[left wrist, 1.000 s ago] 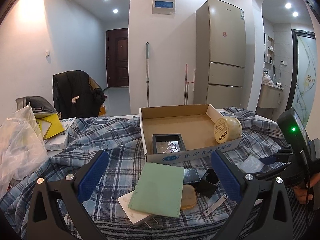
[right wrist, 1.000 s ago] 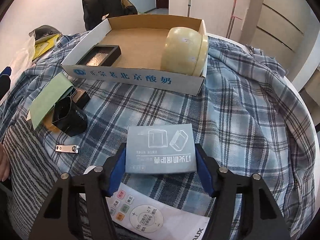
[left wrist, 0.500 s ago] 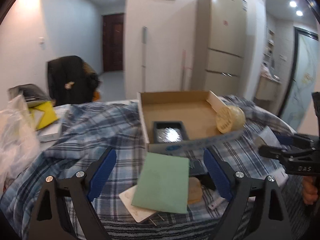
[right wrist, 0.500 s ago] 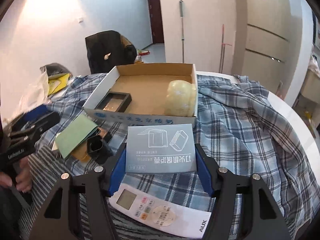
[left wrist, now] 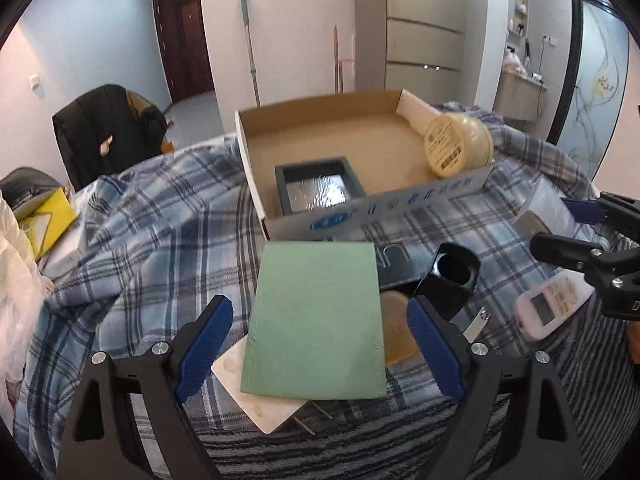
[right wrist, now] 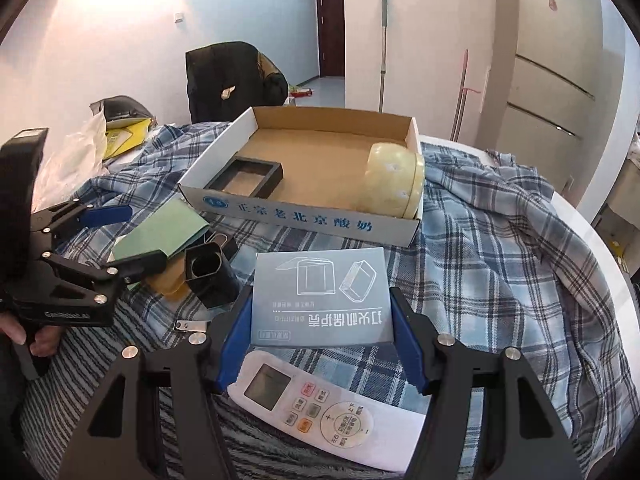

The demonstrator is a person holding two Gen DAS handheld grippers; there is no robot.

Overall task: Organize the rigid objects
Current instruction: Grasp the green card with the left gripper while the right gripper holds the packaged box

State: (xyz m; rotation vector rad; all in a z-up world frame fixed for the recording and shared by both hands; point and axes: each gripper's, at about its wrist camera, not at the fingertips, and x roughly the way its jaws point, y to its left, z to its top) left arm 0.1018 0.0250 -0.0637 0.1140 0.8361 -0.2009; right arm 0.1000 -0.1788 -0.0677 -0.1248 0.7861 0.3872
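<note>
Evidently mid-sort: the right gripper clamps a grey card at lower centre, short of the box above it, while the left gripper, jaws wide and empty, straddles the green pad, probably the next pick.

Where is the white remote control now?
In the right wrist view the white remote control lies on the cloth near the bottom, below the grey box held in the right tool.
</note>
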